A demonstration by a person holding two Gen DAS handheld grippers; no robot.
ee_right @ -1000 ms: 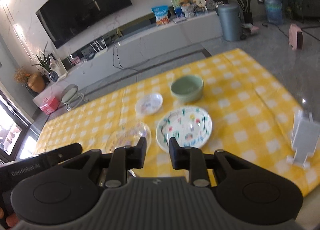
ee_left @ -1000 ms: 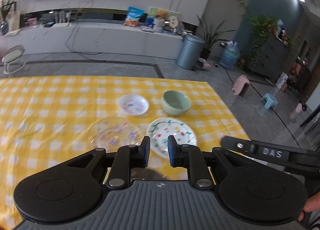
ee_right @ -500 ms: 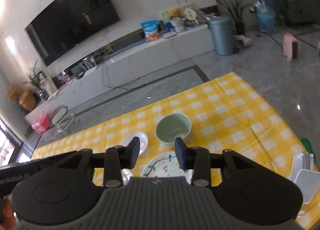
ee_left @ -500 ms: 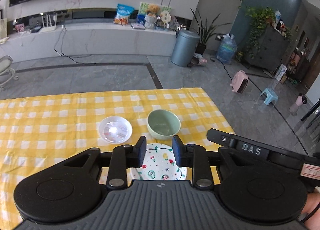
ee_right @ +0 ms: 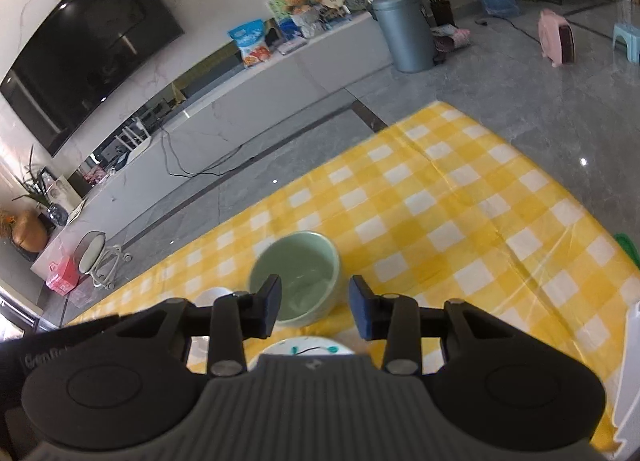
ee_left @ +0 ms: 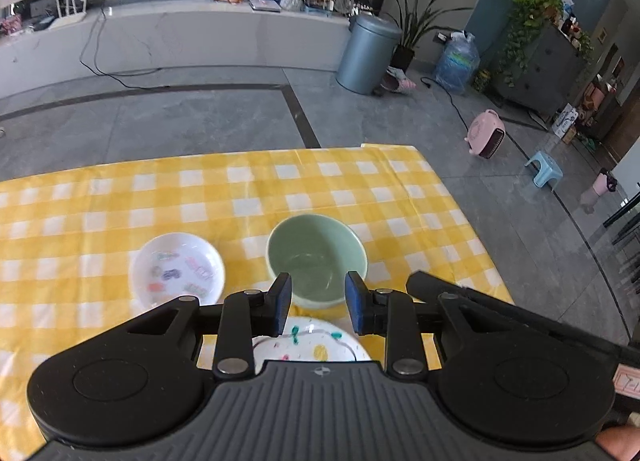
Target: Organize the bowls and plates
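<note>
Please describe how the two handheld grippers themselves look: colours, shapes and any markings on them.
The left gripper and right gripper look alike: matte black, with a ribbed grey housing bearing a small round emblem, two round black discs at the sides, and silver pivot pins on the linkage arms. The jaws carry blue pads. In the right wrist view, pale lettering shows on the other gripper's black body. No cables or sleeves are visible.

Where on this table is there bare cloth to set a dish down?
Free: the checked cloth beyond the green bowl up to the table's far edge, and right of it in the right wrist view. Crowded: near side, small white dish, bowl and patterned plate cluster.
</note>
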